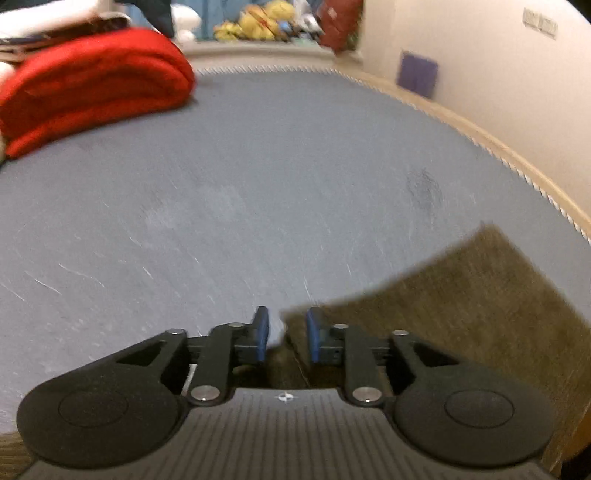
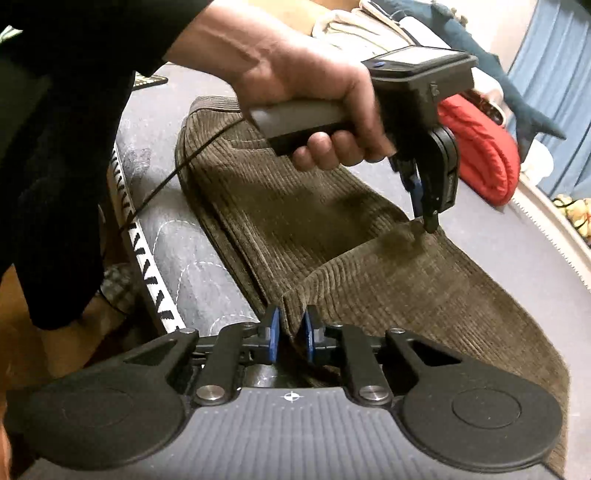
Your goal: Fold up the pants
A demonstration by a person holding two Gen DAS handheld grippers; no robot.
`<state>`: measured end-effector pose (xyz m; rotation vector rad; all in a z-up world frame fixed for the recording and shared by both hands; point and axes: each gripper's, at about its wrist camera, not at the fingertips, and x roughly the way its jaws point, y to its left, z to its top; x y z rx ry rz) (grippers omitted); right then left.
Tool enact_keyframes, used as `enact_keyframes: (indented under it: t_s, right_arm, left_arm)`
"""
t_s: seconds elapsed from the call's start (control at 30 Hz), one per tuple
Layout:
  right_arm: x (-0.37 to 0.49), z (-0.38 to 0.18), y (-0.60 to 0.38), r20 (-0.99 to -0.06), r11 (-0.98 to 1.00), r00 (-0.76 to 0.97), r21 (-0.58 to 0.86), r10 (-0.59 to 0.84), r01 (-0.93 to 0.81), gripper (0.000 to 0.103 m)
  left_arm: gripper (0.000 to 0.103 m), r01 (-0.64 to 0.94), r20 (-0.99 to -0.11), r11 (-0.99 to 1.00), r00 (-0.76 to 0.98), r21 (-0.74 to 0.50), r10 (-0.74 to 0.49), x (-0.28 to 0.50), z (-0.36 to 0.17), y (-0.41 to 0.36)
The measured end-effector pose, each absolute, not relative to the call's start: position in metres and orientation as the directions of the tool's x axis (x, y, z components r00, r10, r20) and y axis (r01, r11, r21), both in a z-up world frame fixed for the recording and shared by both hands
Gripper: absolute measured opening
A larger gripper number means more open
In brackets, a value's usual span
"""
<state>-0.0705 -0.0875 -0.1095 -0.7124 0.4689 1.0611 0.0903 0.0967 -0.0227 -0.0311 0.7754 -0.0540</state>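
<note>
Brown corduroy pants (image 2: 295,206) lie folded lengthwise on the grey-blue mattress (image 2: 498,236). My right gripper (image 2: 291,334) is shut on a raised fold of the pants at their near edge. My left gripper (image 2: 428,218) points down in the right wrist view, its tips touching the far corner of the upper layer. In the left wrist view, my left gripper (image 1: 286,334) has its blue pads a little apart with the pants corner (image 1: 461,295) between and beneath them; the grip itself is hidden.
A folded red blanket (image 1: 92,85) lies at the far left of the mattress (image 1: 258,177), with stuffed toys (image 1: 266,22) beyond. A wall (image 1: 498,74) runs along the right. The person's arm (image 2: 258,48) reaches over the pants.
</note>
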Motion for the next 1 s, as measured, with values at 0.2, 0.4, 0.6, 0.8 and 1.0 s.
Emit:
enact_keyframes:
  t_s: [0.2, 0.4, 0.6, 0.8, 1.0]
  right_arm:
    - [-0.069, -0.069, -0.114, -0.566, 0.452, 0.452, -0.151, 0.69, -0.879, 0.042]
    - [-0.039, -0.049, -0.17, -0.461, 0.809, 0.735, -0.058, 0.498, -0.585, 0.064]
    - [0.023, -0.078, -0.243, -0.648, 0.999, 0.761, 0.023, 0.035, -0.026, 0.069]
    - [0.052, -0.101, -0.276, -0.741, 0.975, 0.667, 0.196, 0.079, 0.102, 0.08]
    - [0.052, -0.112, -0.281, -0.748, 0.914, 0.638, 0.369, 0.183, 0.17, 0.043]
  left_arm:
    - [0.032, 0.059, -0.612, 0.992, 0.782, -0.113, -0.117, 0.07, 0.008, 0.098]
    - [0.032, 0.268, -0.67, 0.957, 0.692, -0.11, -0.271, 0.06, -0.012, 0.064]
    - [0.054, 0.174, -0.838, 0.984, 0.532, -0.032, -0.122, 0.079, -0.054, 0.067]
    - [0.054, 0.143, -0.767, 0.989, 0.631, -0.027, -0.112, 0.075, -0.029, 0.064]
    - [0.055, 0.193, -0.709, 0.976, 0.674, -0.101, -0.207, 0.069, -0.014, 0.054]
